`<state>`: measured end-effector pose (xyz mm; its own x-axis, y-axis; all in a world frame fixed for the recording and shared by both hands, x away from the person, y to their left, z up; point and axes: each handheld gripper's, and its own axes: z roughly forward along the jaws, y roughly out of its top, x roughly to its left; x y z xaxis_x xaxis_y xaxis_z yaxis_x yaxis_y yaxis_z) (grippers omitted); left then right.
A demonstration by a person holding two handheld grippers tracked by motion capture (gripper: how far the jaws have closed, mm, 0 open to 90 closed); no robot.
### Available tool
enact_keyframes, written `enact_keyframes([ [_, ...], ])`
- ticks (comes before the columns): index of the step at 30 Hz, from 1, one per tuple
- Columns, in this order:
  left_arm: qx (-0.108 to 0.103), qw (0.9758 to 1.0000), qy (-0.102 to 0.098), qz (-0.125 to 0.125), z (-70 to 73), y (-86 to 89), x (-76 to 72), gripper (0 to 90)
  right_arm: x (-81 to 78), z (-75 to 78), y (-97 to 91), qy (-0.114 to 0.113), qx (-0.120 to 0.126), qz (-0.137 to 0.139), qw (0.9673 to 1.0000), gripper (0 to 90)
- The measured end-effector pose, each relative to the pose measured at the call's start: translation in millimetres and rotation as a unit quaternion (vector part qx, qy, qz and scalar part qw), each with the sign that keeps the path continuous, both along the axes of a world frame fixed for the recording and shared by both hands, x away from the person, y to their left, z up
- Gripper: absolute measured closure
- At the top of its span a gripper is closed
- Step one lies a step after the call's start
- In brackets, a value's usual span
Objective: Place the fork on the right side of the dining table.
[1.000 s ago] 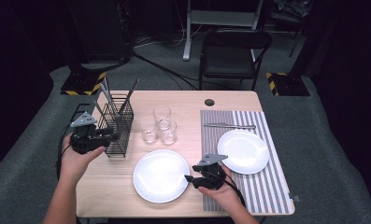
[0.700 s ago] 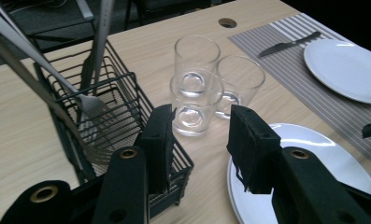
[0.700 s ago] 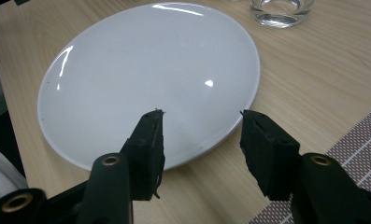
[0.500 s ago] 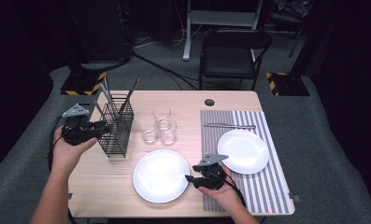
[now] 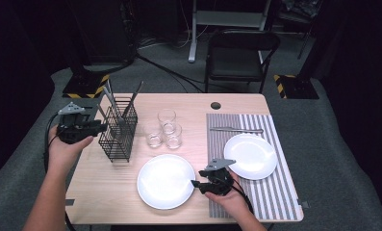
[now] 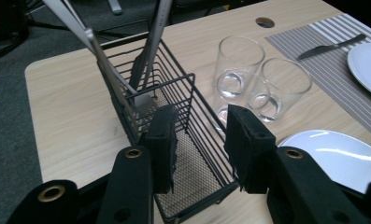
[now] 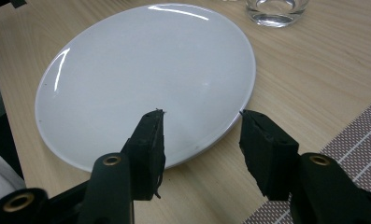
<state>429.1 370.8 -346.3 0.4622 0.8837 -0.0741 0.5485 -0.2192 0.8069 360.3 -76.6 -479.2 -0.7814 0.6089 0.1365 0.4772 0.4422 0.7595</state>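
A black wire basket (image 5: 119, 132) stands on the left of the wooden table (image 5: 188, 103), with several metal utensils (image 6: 151, 42) leaning in it. My left gripper (image 5: 100, 128) is level at the basket's left side. Its jaws have just been closing and are open (image 6: 201, 140); the pads press on nothing, and the basket's near corner (image 6: 192, 186) shows in the gap. A white plate (image 5: 165, 181) lies at the front. My right gripper (image 5: 195, 184) is open at its right rim (image 7: 202, 135), with one jaw over the plate (image 7: 146, 74) and the other over bare wood.
Three empty glasses (image 5: 163, 129) stand between the basket and a striped placemat (image 5: 270, 192). The mat holds a second white plate (image 5: 251, 156) and a knife (image 5: 236, 129). A black chair (image 5: 239, 57) stands behind the table.
My left hand has moved left and farther up along the basket's side, and its jaws stand a little narrower. The right hand and both plates have kept still.
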Motion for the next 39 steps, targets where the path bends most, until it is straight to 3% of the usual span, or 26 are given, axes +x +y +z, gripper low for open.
enact_keyframes([
  [16,-0.003,0.9994,0.004,0.034,-10.5,13.4,23.4,65.0,0.6,-1.4,-1.7,0.007,0.005,-0.005,0.9999,49.9],
  [33,0.005,0.9989,0.01,0.045,-23.2,15.5,42.4,67.7,0.8,-2.1,-2.8,0.012,0.009,-0.006,0.9999,50.3],
  [39,0.006,0.9988,0.001,0.048,-25.0,14.3,46.4,68.4,1.7,-2.6,-3.7,0.009,0.008,-0.005,0.9999,50.3],
])
